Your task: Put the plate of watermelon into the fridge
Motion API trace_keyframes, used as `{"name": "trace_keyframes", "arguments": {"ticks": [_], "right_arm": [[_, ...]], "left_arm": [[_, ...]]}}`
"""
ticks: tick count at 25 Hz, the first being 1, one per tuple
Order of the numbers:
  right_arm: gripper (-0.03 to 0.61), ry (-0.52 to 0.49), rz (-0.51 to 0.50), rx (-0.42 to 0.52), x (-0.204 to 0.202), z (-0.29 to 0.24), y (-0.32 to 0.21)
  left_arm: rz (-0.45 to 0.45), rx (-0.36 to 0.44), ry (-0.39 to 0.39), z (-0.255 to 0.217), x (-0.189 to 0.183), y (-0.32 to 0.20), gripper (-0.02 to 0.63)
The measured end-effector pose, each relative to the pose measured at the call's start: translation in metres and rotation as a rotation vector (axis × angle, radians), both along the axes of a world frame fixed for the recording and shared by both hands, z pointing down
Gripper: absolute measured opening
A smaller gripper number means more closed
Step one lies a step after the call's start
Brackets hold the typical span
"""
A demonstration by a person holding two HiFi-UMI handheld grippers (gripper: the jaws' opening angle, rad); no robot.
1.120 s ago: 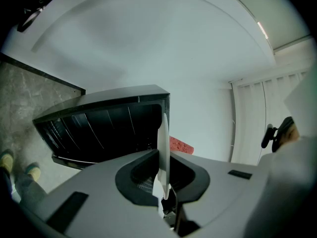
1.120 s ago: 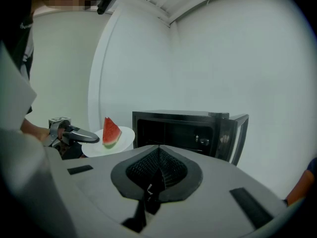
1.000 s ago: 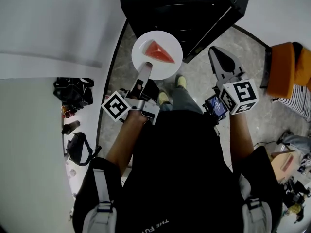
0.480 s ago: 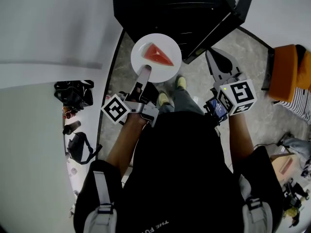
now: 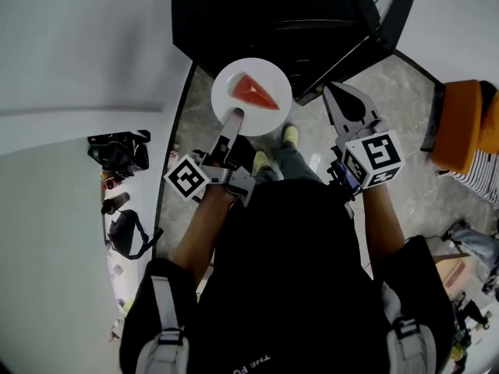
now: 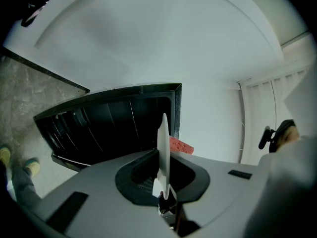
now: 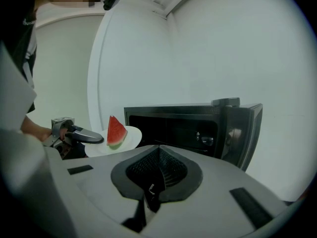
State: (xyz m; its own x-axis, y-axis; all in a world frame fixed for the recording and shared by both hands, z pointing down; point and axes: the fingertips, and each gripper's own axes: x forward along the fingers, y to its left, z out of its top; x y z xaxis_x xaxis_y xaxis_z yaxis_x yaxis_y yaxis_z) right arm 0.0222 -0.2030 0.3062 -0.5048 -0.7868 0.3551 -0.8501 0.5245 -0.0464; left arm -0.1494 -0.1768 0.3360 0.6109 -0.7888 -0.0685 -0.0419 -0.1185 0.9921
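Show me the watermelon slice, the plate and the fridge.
watermelon slice (image 5: 255,92), head view, middle of red flesh.
plate (image 5: 271,75), head view, bare white rim.
fridge (image 5: 265,14), head view, black body.

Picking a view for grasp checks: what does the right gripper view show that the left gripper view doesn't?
Right gripper view only: the left gripper seen from outside, clamped on the plate rim; the whole watermelon wedge, standing rind-down; the right gripper, shut and empty.
Left gripper view only: the plate edge-on between the left jaws, hiding most of the wedge; the person's shoes.
Both: plate, watermelon, open black fridge.
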Motion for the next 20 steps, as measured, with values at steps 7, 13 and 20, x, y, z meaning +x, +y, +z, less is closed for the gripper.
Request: {"name": "trace_keyframes", "arguments": {"ticks": [7,13,20], "right_arm": [[0.012,0.003,-0.015,0.009,-0.005,0.001,0.001],[0.012,0.002,-0.032,-0.004,-0.003,0.003,-0.011],[0.012,-0.024,-0.04,-0.079,0.027,0.042,-0.061]], "left_arm": [[-0.005,0.01,-0.013,0.001,-0.001,0.0,0.028],[-0.016,-0.008,-0.006,0.006,0.006,-0.01,0.028],[-0.033,-0.074,-0.027,0.039,0.038,-0.061,0.028]]}}
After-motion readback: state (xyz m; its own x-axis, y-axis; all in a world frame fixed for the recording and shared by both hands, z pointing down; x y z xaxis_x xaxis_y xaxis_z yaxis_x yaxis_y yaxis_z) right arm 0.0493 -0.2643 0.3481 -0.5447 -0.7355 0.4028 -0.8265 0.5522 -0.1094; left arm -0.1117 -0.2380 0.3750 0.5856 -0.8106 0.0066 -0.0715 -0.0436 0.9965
